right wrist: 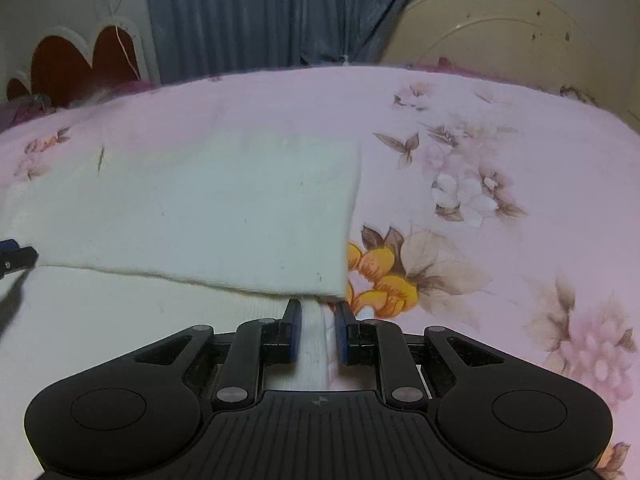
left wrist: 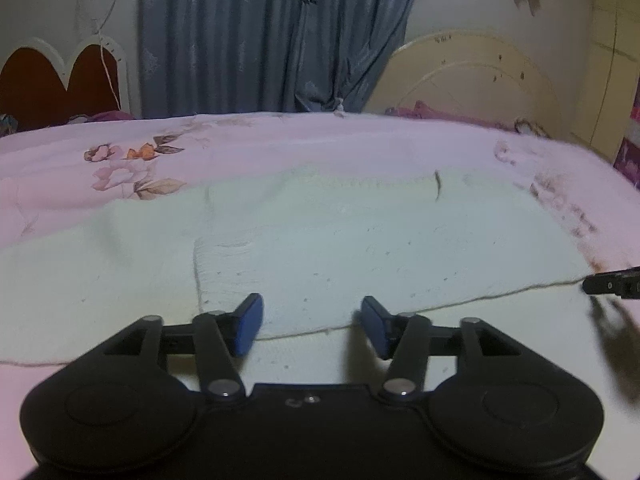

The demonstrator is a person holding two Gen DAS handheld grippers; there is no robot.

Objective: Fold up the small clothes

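Observation:
A pale cream knitted garment (left wrist: 360, 240) lies spread on the pink floral bedspread (left wrist: 280, 140), with one layer folded over another; its folded hem runs across in front of me. My left gripper (left wrist: 312, 322) is open and empty, its blue pads just at the hem. In the right wrist view the garment (right wrist: 200, 208) fills the left half, its right edge ending at the bedspread (right wrist: 500, 160). My right gripper (right wrist: 317, 312) is partly open at the garment's near right corner, with a strip of lower-layer cloth between the pads, not pinched. The tip of the right gripper shows at the left wrist view's right edge (left wrist: 612, 282).
A blue curtain (left wrist: 272, 36) hangs behind the bed. A heart-shaped red and white headboard (left wrist: 60, 80) stands far left and a round cream headboard (left wrist: 480, 80) far right. The left gripper's tip shows at the left edge of the right wrist view (right wrist: 16, 258).

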